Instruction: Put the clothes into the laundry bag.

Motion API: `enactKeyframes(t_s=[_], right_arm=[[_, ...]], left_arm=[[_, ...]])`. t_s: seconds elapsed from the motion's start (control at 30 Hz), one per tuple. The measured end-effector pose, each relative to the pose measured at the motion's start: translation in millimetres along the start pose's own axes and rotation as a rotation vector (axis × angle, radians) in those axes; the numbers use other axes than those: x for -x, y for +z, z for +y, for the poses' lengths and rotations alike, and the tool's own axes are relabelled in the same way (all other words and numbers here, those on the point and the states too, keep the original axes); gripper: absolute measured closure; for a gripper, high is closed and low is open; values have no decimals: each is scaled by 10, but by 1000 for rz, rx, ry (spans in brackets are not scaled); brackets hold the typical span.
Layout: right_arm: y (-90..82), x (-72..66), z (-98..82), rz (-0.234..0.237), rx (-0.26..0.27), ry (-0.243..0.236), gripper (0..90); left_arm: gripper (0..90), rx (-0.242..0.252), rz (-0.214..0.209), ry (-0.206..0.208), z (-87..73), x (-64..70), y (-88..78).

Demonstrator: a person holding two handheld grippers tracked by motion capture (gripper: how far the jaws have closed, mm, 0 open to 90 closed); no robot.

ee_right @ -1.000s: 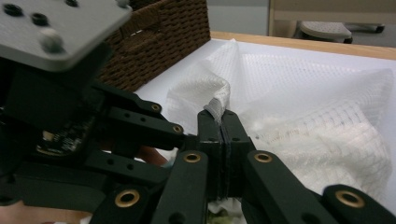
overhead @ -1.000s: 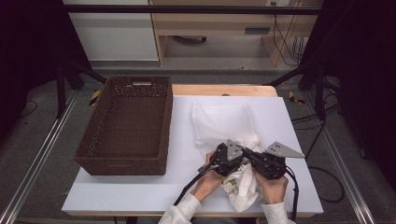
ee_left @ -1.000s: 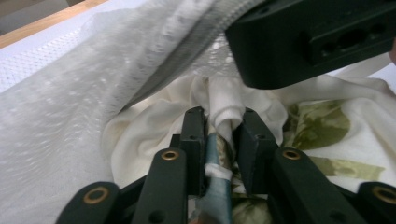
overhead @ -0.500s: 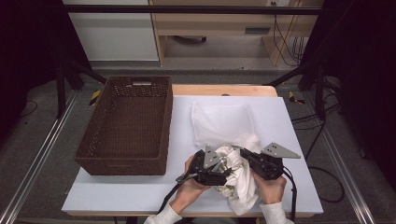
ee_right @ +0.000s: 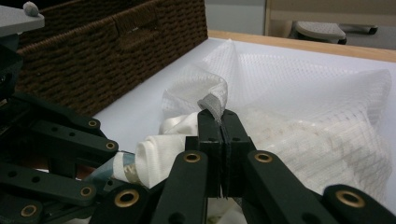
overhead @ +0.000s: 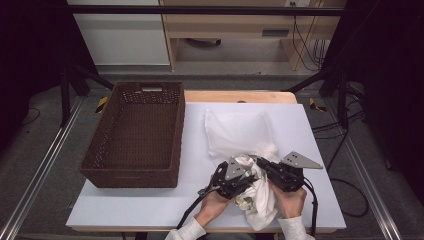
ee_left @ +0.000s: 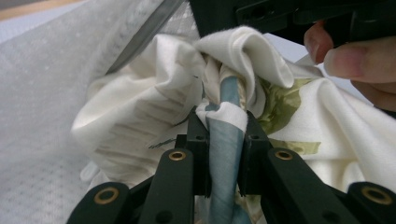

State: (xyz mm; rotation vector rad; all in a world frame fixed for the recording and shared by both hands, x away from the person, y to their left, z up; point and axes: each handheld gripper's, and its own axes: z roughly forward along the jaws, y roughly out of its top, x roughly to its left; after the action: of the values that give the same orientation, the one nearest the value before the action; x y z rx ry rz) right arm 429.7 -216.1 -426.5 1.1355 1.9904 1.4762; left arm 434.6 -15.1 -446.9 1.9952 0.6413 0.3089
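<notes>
Counting one mesh bag, one garment, one basket, two grippers.

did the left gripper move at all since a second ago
Yes. In the high view the left gripper went toward the near table edge, then back toward the mesh bag; its jaws have just been closing on the white cloth.

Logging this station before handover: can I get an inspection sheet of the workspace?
Surface: white table.
Job's things: white cloth bunched at the mouth of a mesh bag.
Clutter: empty wicker basket, left.
Grippers: left gripper, jaws just closed on a cloth fold; right gripper shut on the mesh bag's edge.
Cables: one trails from each gripper.
Surroundings: dark frame, wooden furniture behind.
</notes>
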Motion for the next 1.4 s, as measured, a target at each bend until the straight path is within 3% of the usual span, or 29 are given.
enactKeyframes(t_s=[0.1, 0.17, 0.27, 0.4, 0.5, 0.6, 0.7, 0.83, 0.93, 1.03, 1.13, 1.2, 1.27, 1.33, 1.4], right_arm=[[-22, -9, 10, -1, 3, -6, 894], [-21, -11, 15, 15, 6, -5, 893], [-11, -43, 25, 28, 11, -8, 893], [-20, 5, -12, 13, 3, 9, 893], [-24, 30, -23, -1, -3, 10, 893], [-17, 20, -31, -6, -8, 6, 892], [-17, 21, -33, -5, -9, 5, 892], [-13, 25, -38, -11, -11, -2, 892], [-18, 24, -36, -11, -13, -1, 892], [-19, 27, -34, -11, -14, 3, 891], [-14, 21, -34, -11, -18, -1, 891], [-11, 16, -33, -9, -18, 0, 891], [-13, 20, -33, -8, -20, -1, 891], [-15, 22, -33, -8, -18, -1, 891], [-16, 26, -33, -8, -18, -3, 891]], left_arm=[[770, -43, 22, 43, 67, 32, 59], [767, -71, 30, 43, 99, 27, 122], [762, -117, 77, 31, 122, -9, 345], [751, -97, 73, 7, 110, -66, 453], [696, -69, 67, 10, 89, -68, 391], [546, -46, 40, -28, 59, -115, 263], [338, -38, 60, -17, 17, -138, 49], [264, -37, 70, 8, -18, -192, -291], [303, -18, 96, 12, -38, -246, -516], [417, -77, 132, 17, -118, -305, -551], [452, -141, 177, 15, -242, -392, -391], [457, -170, 192, -19, -309, -489, -206], [454, -190, 186, -52, -343, -551, -78], [475, -193, 185, -57, -370, -577, 3], [580, -199, 166, -45, -381, -566, 26]])
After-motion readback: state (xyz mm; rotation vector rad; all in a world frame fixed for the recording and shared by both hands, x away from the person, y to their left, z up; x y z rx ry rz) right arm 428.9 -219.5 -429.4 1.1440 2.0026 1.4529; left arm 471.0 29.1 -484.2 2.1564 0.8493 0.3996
